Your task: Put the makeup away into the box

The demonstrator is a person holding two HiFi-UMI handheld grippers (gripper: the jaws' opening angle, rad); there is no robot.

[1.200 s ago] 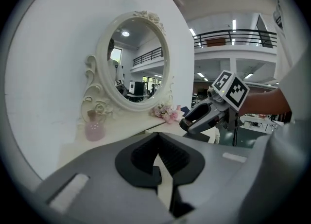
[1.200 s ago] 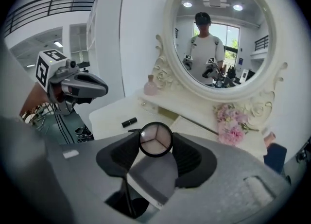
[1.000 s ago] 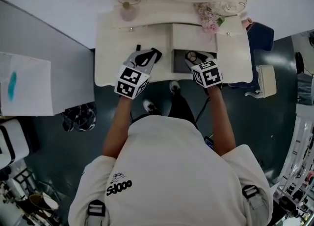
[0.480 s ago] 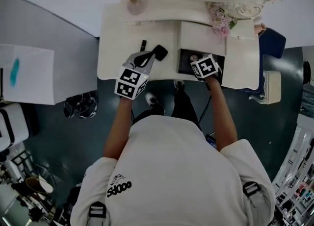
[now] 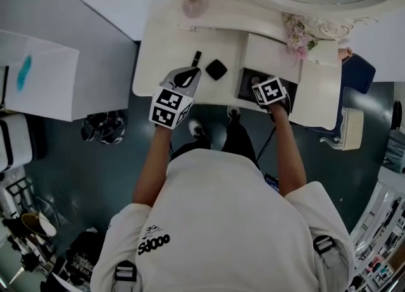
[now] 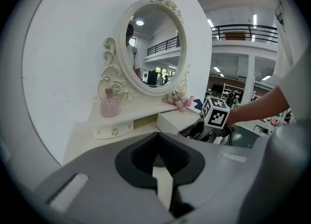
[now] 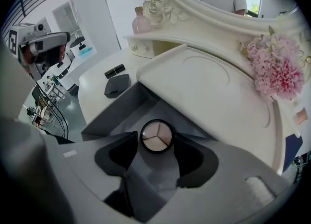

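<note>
A round compact (image 7: 156,136) with pale powders lies in the dark open box (image 7: 121,109) set into the vanity top. It sits right between the fingertips of my right gripper (image 7: 156,143), which points steeply down into the box (image 5: 248,80). Those jaws have just been opening, and the pads stand beside the compact without pressing it. My right gripper (image 5: 261,85) is mostly hidden under its marker cube in the head view. A black square compact (image 5: 216,69) and a black lipstick tube (image 5: 196,58) lie on the tabletop. My left gripper (image 5: 193,71) is shut and empty, just short of the black compact.
The white vanity (image 5: 158,63) carries a pink bottle (image 5: 193,6), pink flowers (image 5: 299,42) and an oval mirror (image 6: 153,48). The box's white lid (image 7: 204,87) stands open behind it. The table's front edge runs under both grippers; a grey wall panel (image 5: 76,18) is at the left.
My right gripper has dropped into the box with the round compact. My left gripper has drawn back from the black square compact, which stays on the tabletop.
</note>
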